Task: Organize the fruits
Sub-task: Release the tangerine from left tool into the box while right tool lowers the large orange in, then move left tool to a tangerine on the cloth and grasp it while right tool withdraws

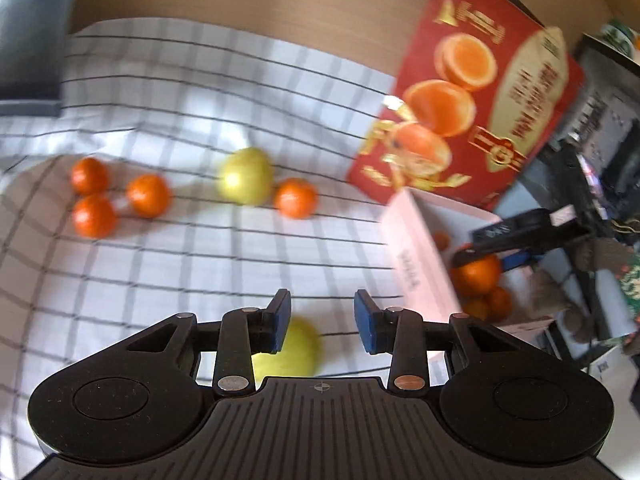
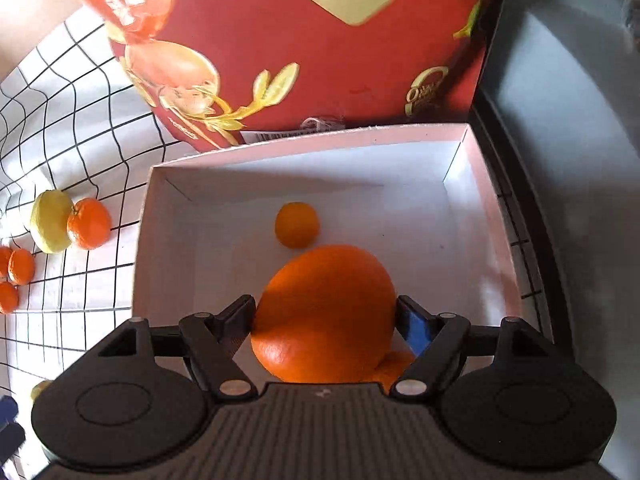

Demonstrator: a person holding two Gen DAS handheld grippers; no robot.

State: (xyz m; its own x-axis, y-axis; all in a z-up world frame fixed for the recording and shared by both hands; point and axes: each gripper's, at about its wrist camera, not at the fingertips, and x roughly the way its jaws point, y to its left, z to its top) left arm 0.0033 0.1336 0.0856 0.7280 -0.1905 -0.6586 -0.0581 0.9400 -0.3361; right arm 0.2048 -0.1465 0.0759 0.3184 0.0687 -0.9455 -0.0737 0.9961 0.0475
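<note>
Right hand-held gripper [image 2: 326, 314] grasping a big orange [image 2: 326, 304] inside the white box [image 2: 264, 150], above the box floor, small orange [image 2: 297, 225] beyond it. Left hand-held gripper [image 1: 322, 316] clenched to its narrowest, nothing between the pads, over the checked cloth [image 1: 200, 80] with a yellow fruit [image 1: 296, 350] below it. Loose oranges [image 1: 94, 216] and another yellow fruit [image 1: 246, 176] lie on the cloth left of the box.

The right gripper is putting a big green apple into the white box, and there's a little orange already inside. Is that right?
Not quite. The fruit between the fingers of the right gripper is a big orange, not a green apple; the right wrist view shows it. The rest holds: it is over the white box, and a little orange already lies inside.
</note>
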